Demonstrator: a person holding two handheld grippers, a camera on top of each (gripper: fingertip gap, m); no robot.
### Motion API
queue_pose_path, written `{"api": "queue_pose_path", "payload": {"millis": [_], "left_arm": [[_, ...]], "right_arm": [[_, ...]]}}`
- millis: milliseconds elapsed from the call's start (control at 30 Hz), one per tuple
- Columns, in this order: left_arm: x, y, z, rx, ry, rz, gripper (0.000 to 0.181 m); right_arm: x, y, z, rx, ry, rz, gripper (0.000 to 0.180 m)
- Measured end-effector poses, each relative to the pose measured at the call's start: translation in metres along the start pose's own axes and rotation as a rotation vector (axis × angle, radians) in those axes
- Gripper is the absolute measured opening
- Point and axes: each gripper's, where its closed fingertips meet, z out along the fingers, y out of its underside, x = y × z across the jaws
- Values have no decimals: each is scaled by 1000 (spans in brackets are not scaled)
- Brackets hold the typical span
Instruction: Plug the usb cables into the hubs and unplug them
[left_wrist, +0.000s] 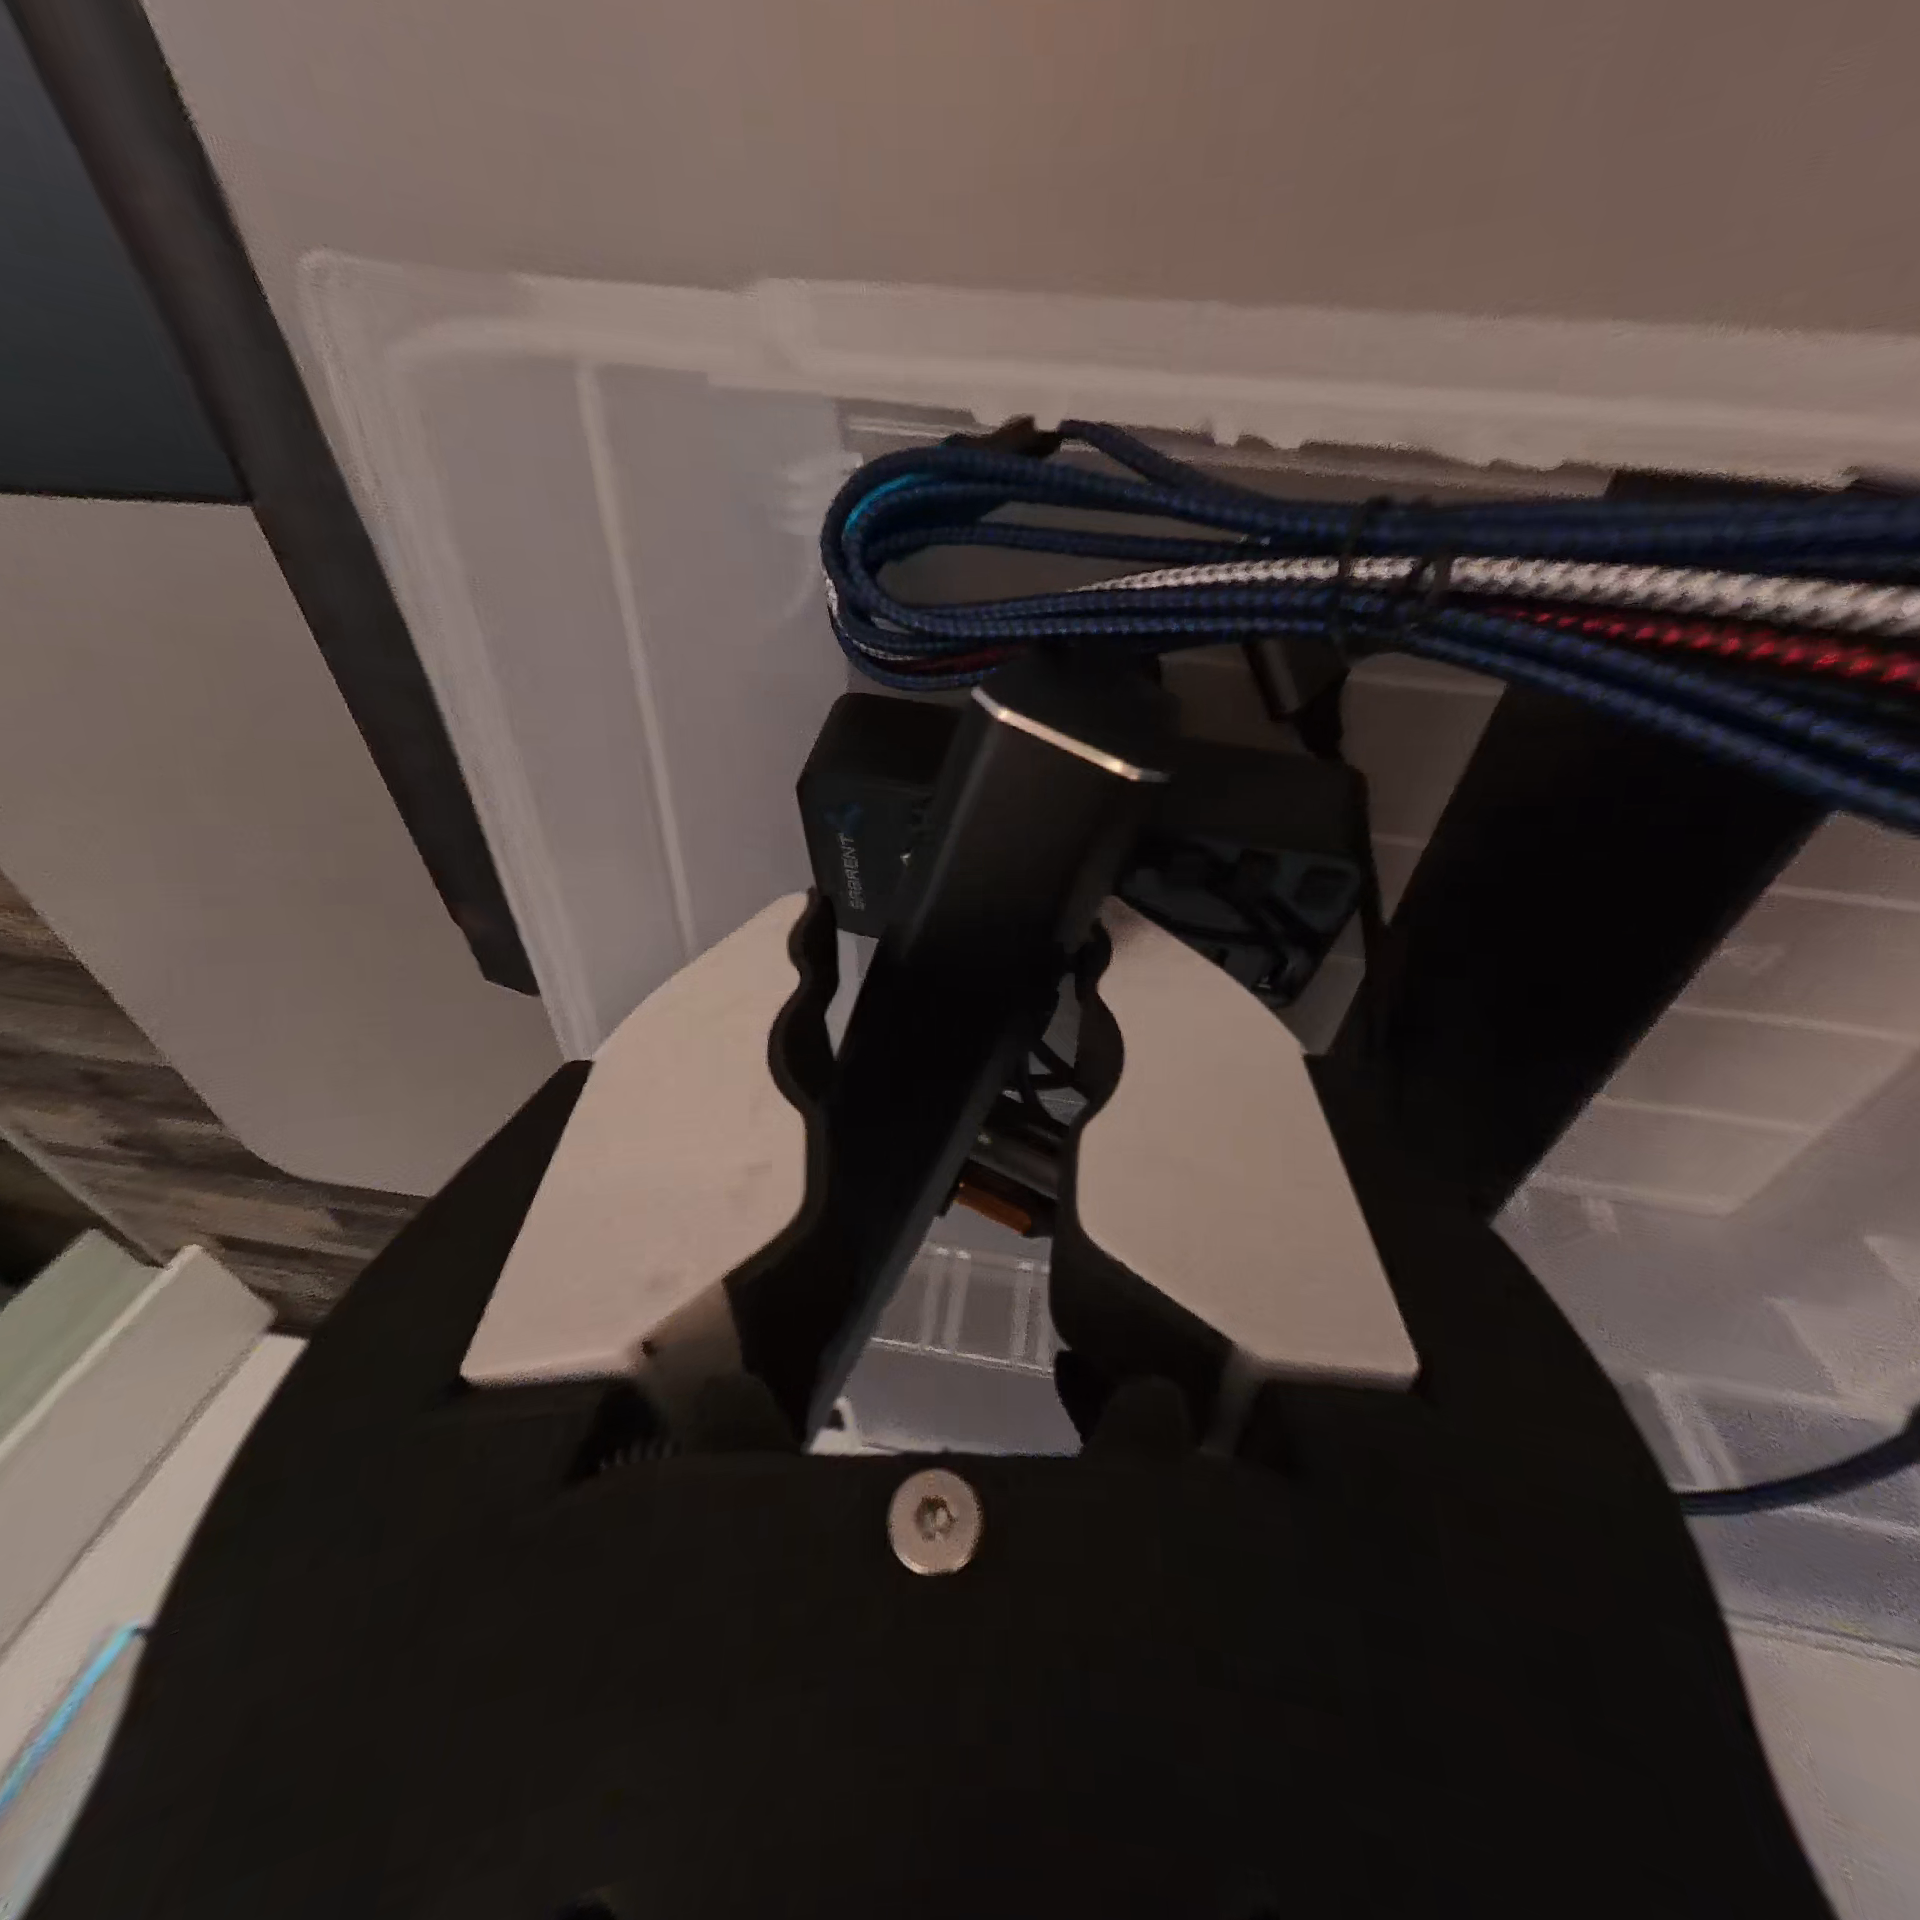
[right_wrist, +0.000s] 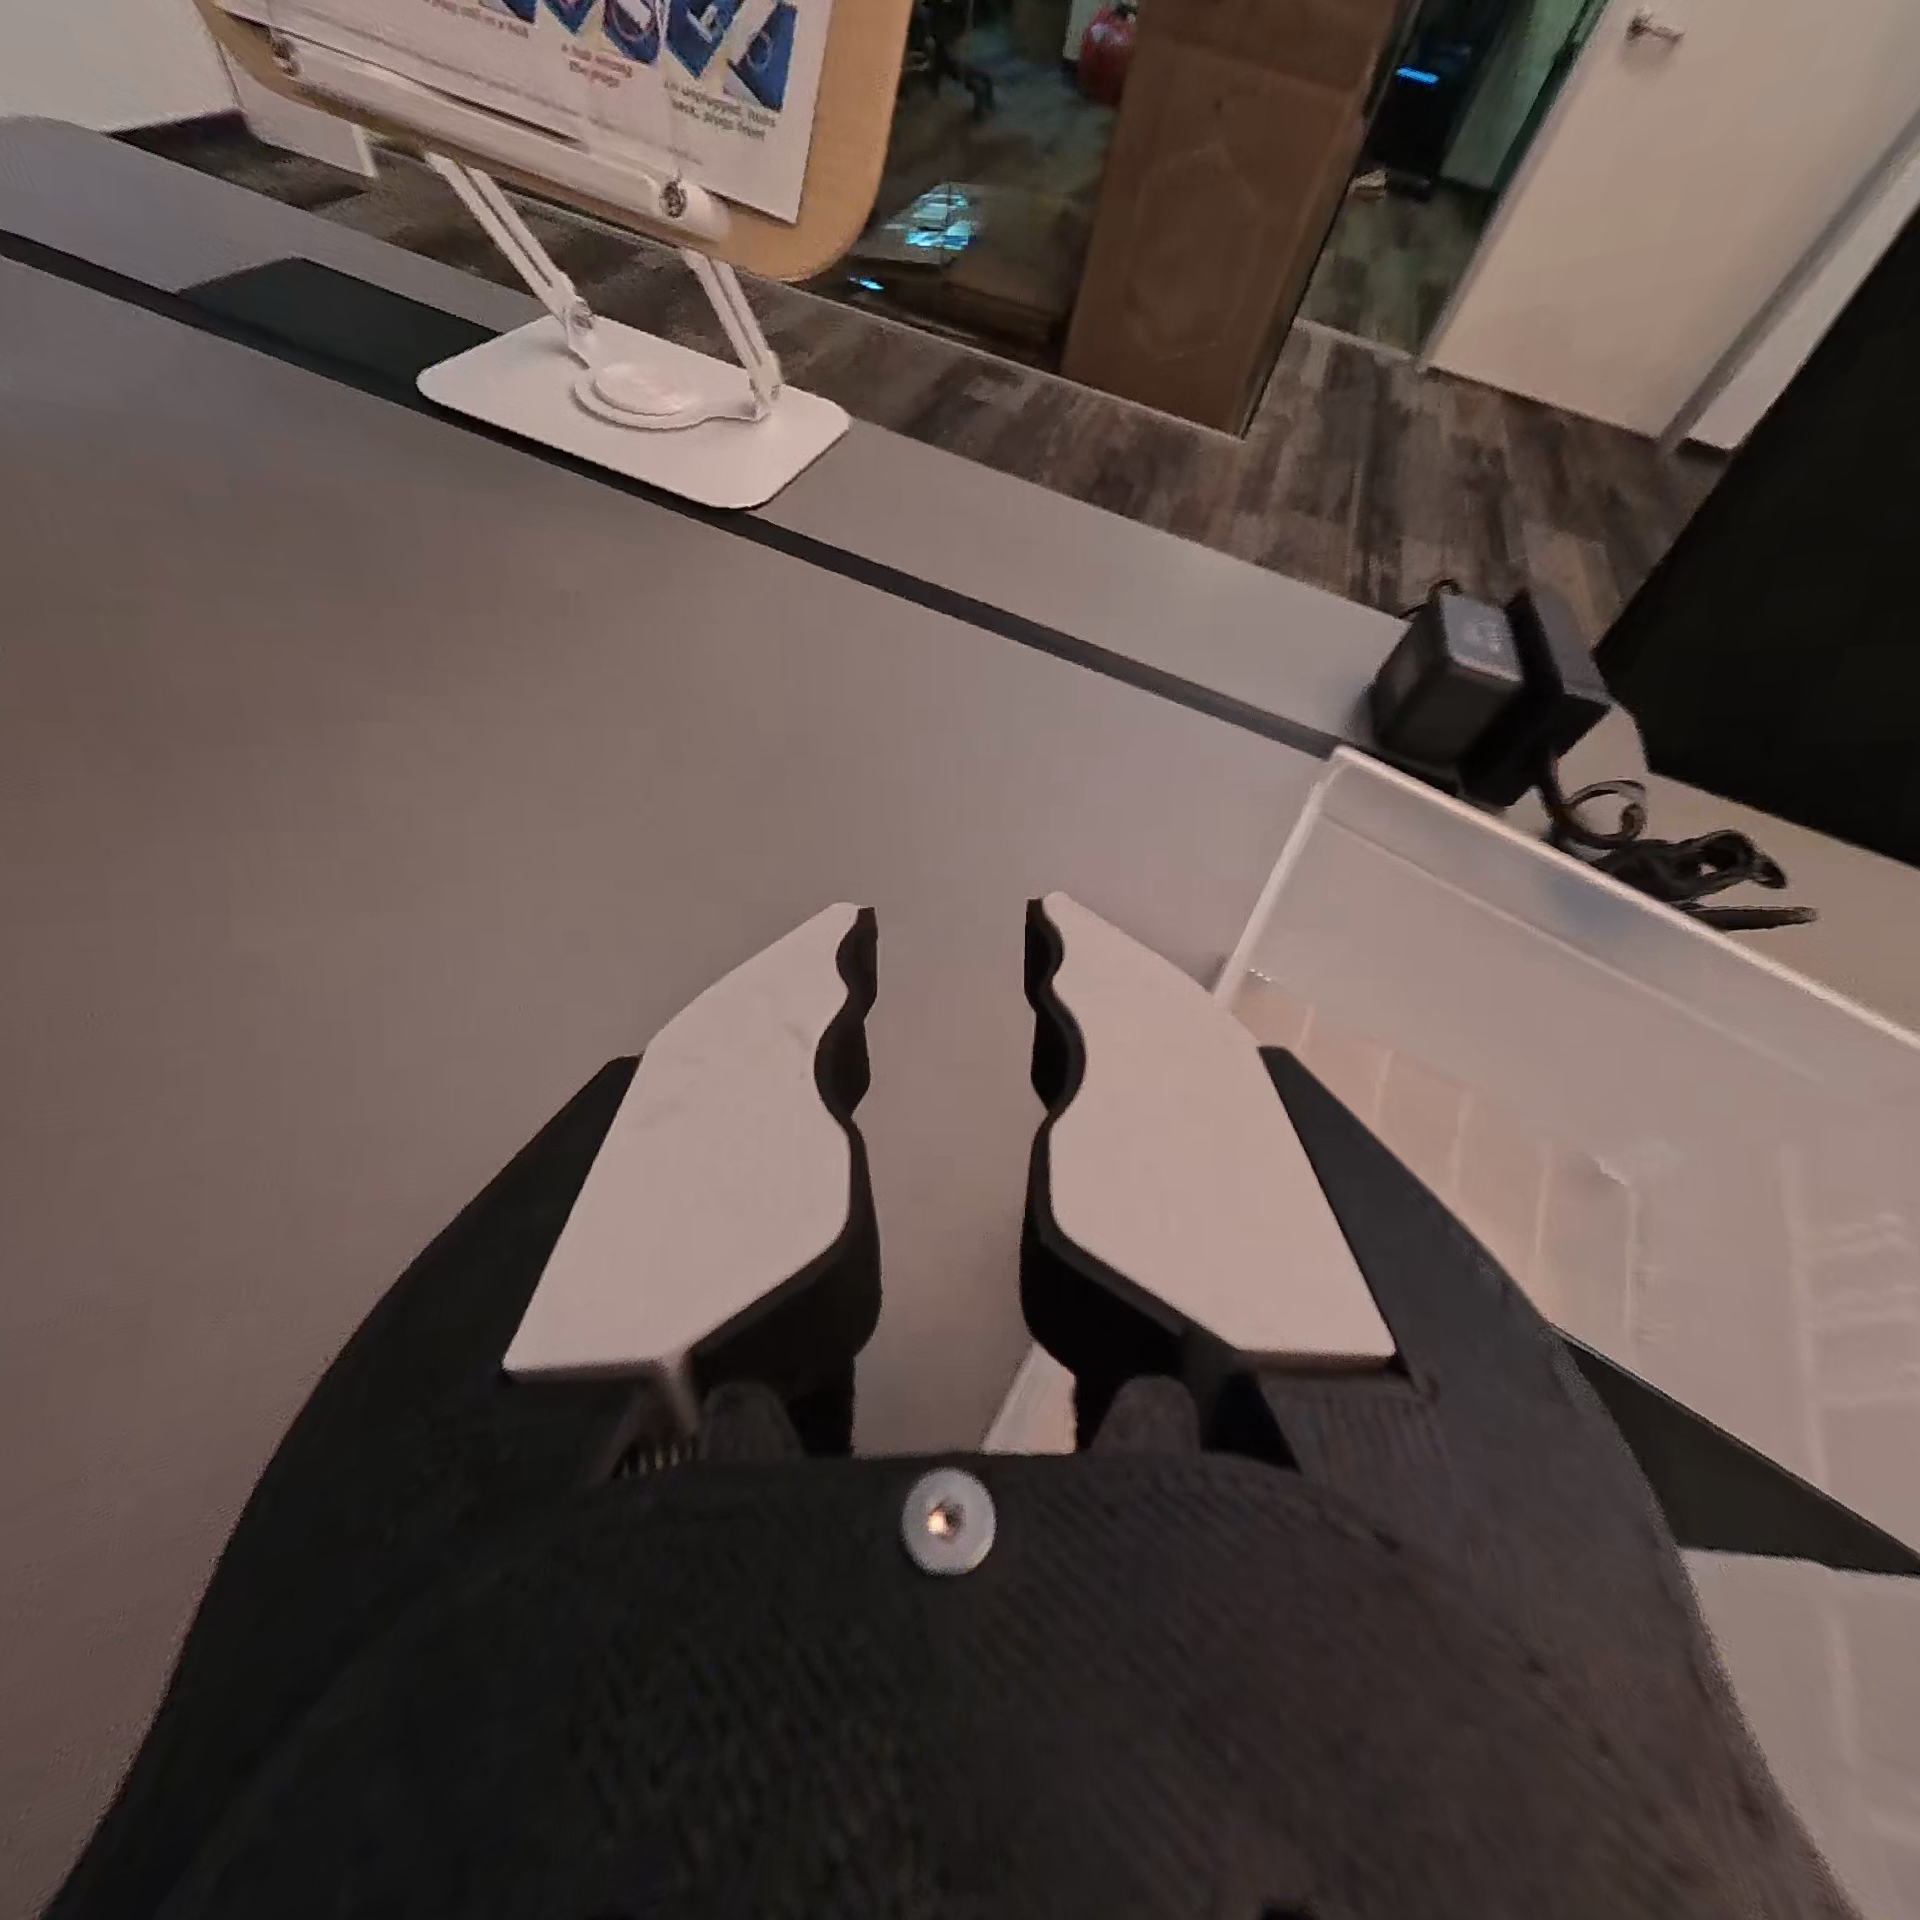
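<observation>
The left gripper (left_wrist: 951, 935) clamps a slim, dark metal USB hub (left_wrist: 966, 997) between its scalloped black pads, the bar-shaped body rising at a slant with its silver-edged end uppermost. The hub is held above a clear, ribbed plastic bin (left_wrist: 623, 644). Just beyond its tip hangs a bundle of braided USB cables (left_wrist: 1351, 561), navy, white and red, cinched with thin black ties and looped back on itself at the bin's far wall. Inside the bin, behind the held hub, lies a second hub (left_wrist: 1247, 821), a matte black block. The bin's contents are blurred, and whether any plug is seated in either hub cannot be told.

The right gripper (right_wrist: 949, 925) hovers over a smooth grey bench (right_wrist: 416, 779), its white-faced fingers (right_wrist: 717, 1153) parted by a narrow gap and holding nothing. At the bench's far edge stands a white hinged stand (right_wrist: 634, 405) carrying a rounded wooden board with printed sheets. A translucent bin wall (right_wrist: 1558, 987) sits beside the gripper toward the bench's right edge, and a boxy black power adapter (right_wrist: 1455, 686) with a tangled cord rests beyond it.
</observation>
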Motion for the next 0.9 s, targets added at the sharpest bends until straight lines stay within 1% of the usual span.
{"api": "queue_pose_path", "payload": {"millis": [133,167,233,333,400,500,600,667,733,800,833,900], "left_arm": [[-1,6,10,-80,-4,49,48],[-1,6,11,-97,-9,75,46],[-1,4,10,-107,-27,105,35],[-3,4,0,-68,-58,35,33],[-7,6,-18,17,-120,-49,32],[-15,14,-63,255,-253,-277,31],[-21,35,-118,523,-379,-552,31],[-21,48,-156,661,-457,-688,31],[-18,57,-194,739,-542,-763,31],[-12,59,-234,771,-615,-804,31],[-7,56,-255,786,-641,-810,31],[4,44,-299,832,-687,-803,30]], "right_arm": [[9,-9,-9,16,42,4,27],[11,-11,-9,31,33,24,27],[9,-13,-8,55,-3,66,26],[6,-8,-6,55,-17,59,25],[2,-6,-7,59,-30,43,25],[-4,-7,-10,88,-64,35,25],[-7,-7,-14,108,-91,30,24],[-8,-7,-15,108,-96,4,24],[-7,-9,-20,121,-72,-35,24],[-5,-14,-30,144,-57,-49,24],[1,-14,-36,148,-25,-52,24],[28,-7,-51,125,92,-56,24]]}}
